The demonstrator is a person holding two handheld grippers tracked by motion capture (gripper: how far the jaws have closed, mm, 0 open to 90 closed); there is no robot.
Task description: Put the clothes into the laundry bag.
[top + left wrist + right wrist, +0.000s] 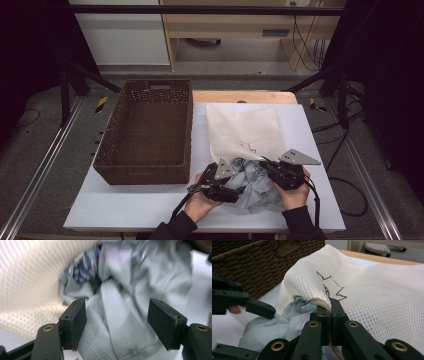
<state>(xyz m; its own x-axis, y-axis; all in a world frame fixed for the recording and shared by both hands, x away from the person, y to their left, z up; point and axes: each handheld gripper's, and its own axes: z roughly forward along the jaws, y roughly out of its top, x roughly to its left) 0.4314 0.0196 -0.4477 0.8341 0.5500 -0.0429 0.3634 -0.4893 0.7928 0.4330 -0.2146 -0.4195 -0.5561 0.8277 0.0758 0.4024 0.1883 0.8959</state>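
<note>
High view: your left gripper and right gripper flank the grey cloth, basket to their left. Left gripper view: jaws spread, cloth between them, unpressed. Right gripper view: jaws pinch the mesh bag hem, cloth just left.

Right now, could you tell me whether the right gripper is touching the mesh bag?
Touching. The right gripper view shows the right gripper shut on the hem of the mesh bag.

One basket, one mesh bag, one garment
</note>
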